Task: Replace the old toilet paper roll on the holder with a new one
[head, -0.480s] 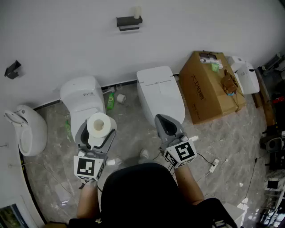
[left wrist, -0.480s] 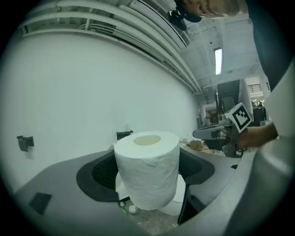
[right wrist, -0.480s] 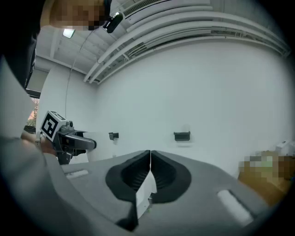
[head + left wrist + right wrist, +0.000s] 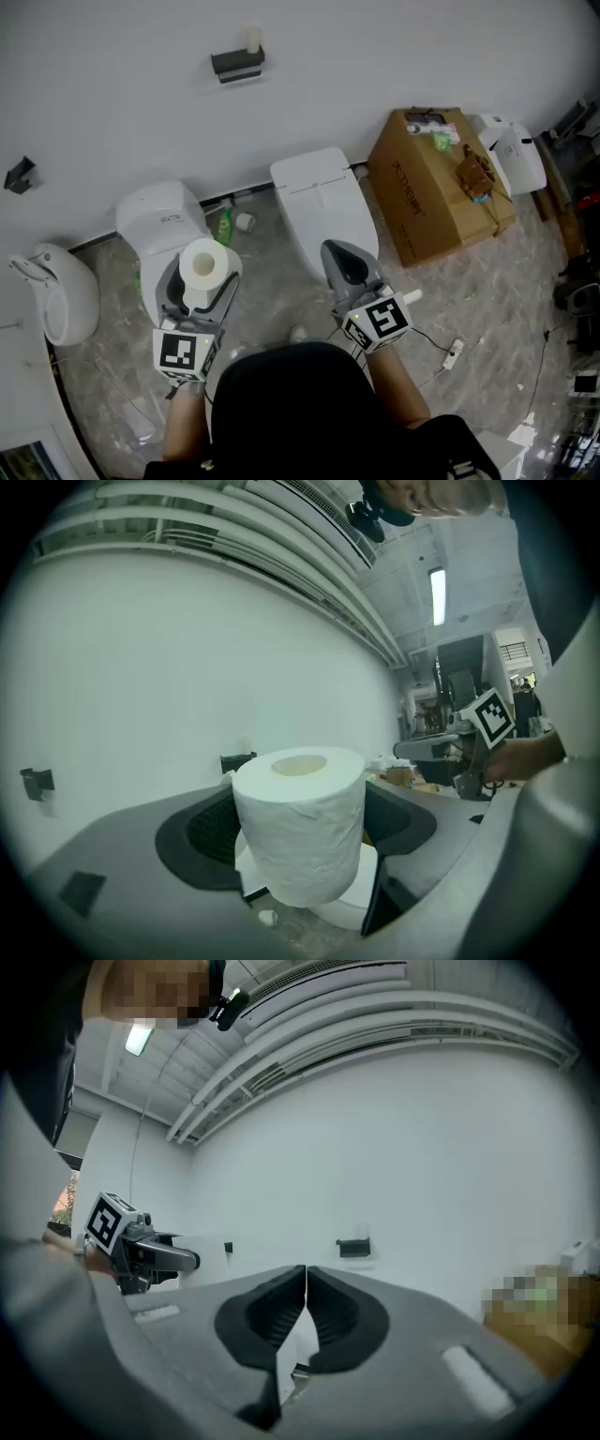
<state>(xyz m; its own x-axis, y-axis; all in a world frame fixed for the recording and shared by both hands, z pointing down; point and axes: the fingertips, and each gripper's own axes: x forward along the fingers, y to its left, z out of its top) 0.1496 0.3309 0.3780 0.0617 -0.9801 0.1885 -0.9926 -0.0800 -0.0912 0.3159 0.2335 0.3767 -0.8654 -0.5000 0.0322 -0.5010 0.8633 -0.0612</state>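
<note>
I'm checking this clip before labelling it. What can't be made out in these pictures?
Holder: too small in every view to tell how much paper its pale roll has left.
Things on the cardboard box: tiny in the head view, mosaic-blurred in the right gripper view.
Floor at the person's feet: hidden by their head, head view.
Where the jaws touch the new roll: covered by the roll, left gripper view.

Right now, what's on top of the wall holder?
A small pale roll stands upright on the black holder, at its right end in the head view. The holder's underside is hidden from this angle.
</note>
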